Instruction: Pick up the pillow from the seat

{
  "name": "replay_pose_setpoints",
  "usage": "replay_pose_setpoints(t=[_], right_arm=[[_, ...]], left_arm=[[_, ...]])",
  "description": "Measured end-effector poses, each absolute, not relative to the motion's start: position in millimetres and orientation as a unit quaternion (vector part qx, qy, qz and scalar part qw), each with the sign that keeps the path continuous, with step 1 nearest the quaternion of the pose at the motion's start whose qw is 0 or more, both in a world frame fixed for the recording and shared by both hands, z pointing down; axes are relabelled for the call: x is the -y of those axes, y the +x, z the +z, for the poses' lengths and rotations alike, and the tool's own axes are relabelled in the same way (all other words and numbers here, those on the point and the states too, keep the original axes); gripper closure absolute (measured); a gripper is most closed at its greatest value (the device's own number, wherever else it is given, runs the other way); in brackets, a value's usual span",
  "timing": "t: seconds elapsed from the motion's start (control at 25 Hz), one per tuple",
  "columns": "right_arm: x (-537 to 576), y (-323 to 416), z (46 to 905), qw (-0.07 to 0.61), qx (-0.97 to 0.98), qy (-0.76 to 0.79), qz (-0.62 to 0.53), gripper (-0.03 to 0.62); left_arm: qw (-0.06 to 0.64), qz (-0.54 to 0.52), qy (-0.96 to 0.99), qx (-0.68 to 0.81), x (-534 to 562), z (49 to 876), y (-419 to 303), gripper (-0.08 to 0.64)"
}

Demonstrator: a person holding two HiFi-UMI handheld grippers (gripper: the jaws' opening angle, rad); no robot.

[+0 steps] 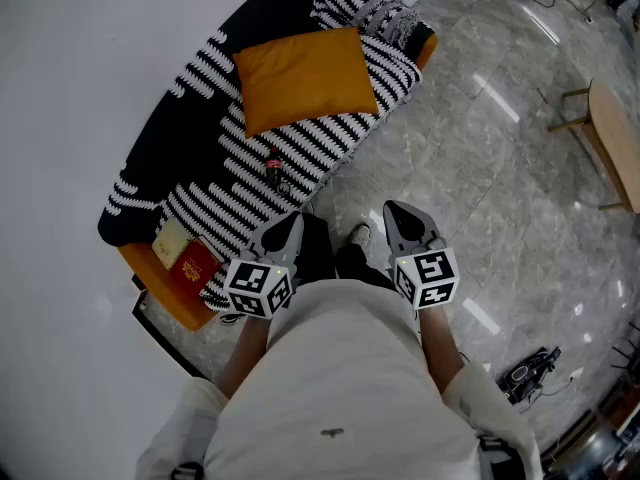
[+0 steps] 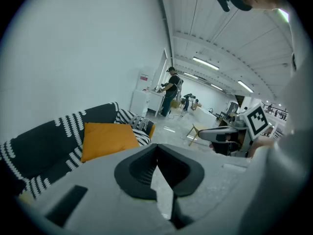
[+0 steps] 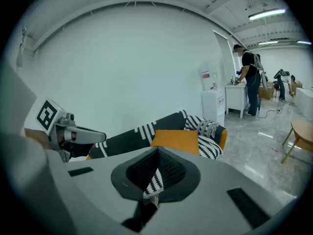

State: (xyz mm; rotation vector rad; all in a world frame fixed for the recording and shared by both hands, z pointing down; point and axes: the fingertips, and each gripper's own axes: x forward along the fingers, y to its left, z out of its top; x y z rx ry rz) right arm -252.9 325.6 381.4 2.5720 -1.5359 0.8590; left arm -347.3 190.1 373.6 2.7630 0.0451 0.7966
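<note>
Orange pillow point(image 1: 305, 76) flat on the sofa point(image 1: 165, 153) seat, toward its far end, well apart from both grippers. Left gripper point(image 1: 288, 226) and right gripper point(image 1: 398, 216) pressed together, empty, near the sofa's front edge. Likely risk: pinching the striped cover point(image 1: 310, 153) along with the pillow — dragging it up too.

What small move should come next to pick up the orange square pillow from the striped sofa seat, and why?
Probably reach both grippers forward toward the orange square fabric pillow. It lies on the black-and-white striped sofa seat, clearly ahead of the left gripper and right gripper, both shut and empty.
</note>
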Motion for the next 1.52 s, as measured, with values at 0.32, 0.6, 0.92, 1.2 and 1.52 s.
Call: replay_pose_setpoints(t=[0.32, 0.6, 0.92, 1.2, 1.52], right_arm=[[-353, -263, 375, 0.01, 0.493, 0.827, 0.269, 0.586], [-361, -267, 370, -0.027, 0.482, 0.834, 0.266, 0.586], [-374, -255, 379, -0.027, 0.454, 0.844, 0.284, 0.586], [-371, -218, 391, -0.023, 0.419, 0.857, 0.299, 0.586], [-342, -123, 374, -0.017, 0.423, 0.858, 0.291, 0.586]], left_arm=[[0.127, 0.27, 0.954, -0.023, -222, 366, -350, 0.549], [0.124, 0.272, 0.954, -0.035, -230, 365, -353, 0.549], [0.127, 0.277, 0.951, -0.059, -230, 370, -330, 0.549], [0.149, 0.278, 0.946, -0.072, -211, 390, -286, 0.549], [0.165, 0.272, 0.946, -0.058, -169, 393, -195, 0.549]])
